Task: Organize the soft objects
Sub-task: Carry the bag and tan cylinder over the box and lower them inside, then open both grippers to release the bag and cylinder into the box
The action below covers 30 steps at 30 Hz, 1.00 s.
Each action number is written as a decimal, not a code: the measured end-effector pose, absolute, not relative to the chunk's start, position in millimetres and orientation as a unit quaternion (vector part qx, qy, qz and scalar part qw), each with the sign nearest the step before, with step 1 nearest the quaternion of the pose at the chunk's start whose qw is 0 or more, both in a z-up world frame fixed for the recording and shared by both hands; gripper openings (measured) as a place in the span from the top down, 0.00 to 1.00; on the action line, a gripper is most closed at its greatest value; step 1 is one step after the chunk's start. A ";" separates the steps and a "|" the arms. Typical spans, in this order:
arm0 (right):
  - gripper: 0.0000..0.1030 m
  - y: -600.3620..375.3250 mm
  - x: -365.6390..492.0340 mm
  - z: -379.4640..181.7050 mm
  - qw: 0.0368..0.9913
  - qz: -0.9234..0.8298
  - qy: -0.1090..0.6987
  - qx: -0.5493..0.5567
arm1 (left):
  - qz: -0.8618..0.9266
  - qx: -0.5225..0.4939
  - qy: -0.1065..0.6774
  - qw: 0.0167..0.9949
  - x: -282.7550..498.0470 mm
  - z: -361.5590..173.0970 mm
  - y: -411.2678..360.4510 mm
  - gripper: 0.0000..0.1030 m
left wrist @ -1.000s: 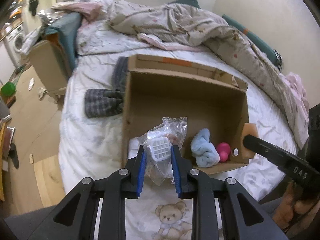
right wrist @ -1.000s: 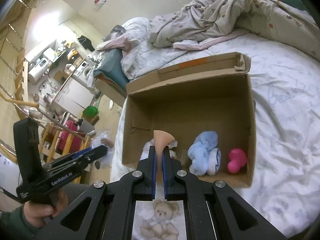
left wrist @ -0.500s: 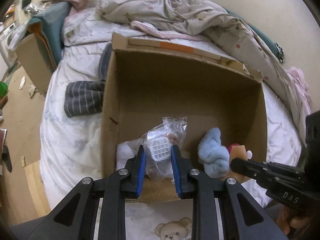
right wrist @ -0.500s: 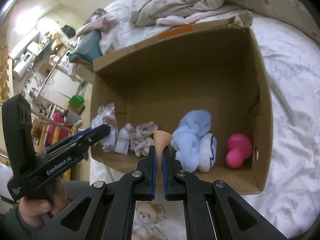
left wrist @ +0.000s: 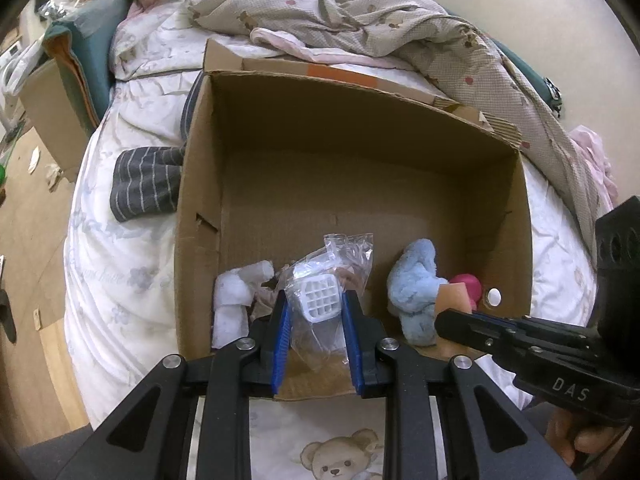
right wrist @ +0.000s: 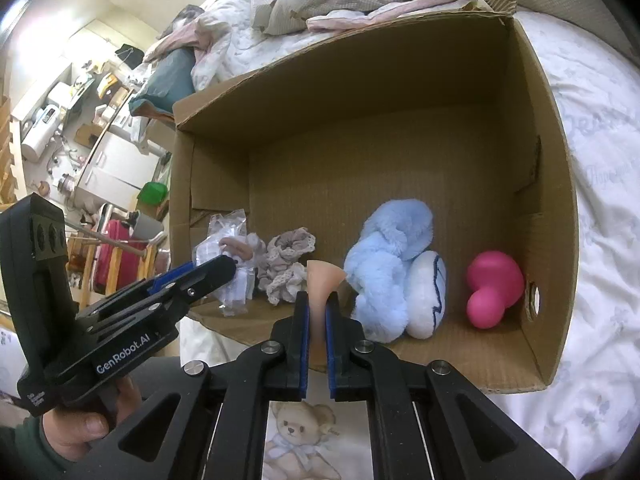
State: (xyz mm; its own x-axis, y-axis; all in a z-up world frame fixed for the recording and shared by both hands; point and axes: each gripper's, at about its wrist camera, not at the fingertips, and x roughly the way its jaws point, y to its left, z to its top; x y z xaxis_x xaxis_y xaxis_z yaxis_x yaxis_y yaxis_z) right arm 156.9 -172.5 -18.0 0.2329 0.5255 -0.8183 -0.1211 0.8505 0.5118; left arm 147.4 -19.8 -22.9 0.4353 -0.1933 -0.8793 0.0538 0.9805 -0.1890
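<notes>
An open cardboard box (left wrist: 320, 128) (right wrist: 552, 184) lies on the bed. My left gripper (left wrist: 316, 312) is shut on a clear plastic bag (left wrist: 320, 300) with a white grid piece, held over the box's near left part; it also shows in the right wrist view (right wrist: 224, 268). My right gripper (right wrist: 317, 304) is shut on a peach sponge wedge (right wrist: 324, 280) over the box's near edge; the wedge also shows in the left wrist view (left wrist: 454, 298). Inside lie a light-blue plush (right wrist: 384, 264), a white pouch (right wrist: 426, 292), a pink toy (right wrist: 494, 280), a lace scrunchie (right wrist: 286, 260) and a white bundle (left wrist: 232, 300).
A striped grey cloth (left wrist: 148, 184) lies on the sheet left of the box. A rumpled quilt (left wrist: 360, 12) is piled behind it. A bear print (right wrist: 296, 428) is on the sheet below the grippers. Floor and furniture lie off the bed's left edge (right wrist: 80, 128).
Both grippers have moved forward and down toward the box, which now fills more of each view. Each keeps its hold on its object.
</notes>
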 end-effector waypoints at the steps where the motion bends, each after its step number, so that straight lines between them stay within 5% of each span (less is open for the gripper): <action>1: 0.92 -172.0 156.9 -18.5 0.765 0.212 0.583 0.174 | -0.073 -0.064 0.525 0.846 146.9 -22.9 -20.1 0.79; 18: 0.92 -172.1 155.9 -19.2 0.768 0.208 0.582 0.168 | -0.072 -0.065 0.530 0.843 145.6 -24.5 -20.1 0.77; 23: 0.91 -172.7 155.9 -18.7 0.768 0.207 0.581 0.170 | -0.071 -0.061 0.525 0.846 144.7 -20.7 -20.7 0.58; 30: 0.84 -178.1 155.5 -14.1 0.773 0.207 0.572 0.181 | -0.067 -0.048 0.518 0.851 144.5 -14.0 -21.9 0.56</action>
State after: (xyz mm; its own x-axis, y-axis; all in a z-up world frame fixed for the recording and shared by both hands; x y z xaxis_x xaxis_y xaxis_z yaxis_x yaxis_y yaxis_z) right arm 155.5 -178.1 -14.1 0.2596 0.5274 -0.8090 -0.1140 0.8486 0.5166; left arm 144.5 -21.9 -14.0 0.4545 -0.1637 -0.8756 0.0647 0.9864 -0.1508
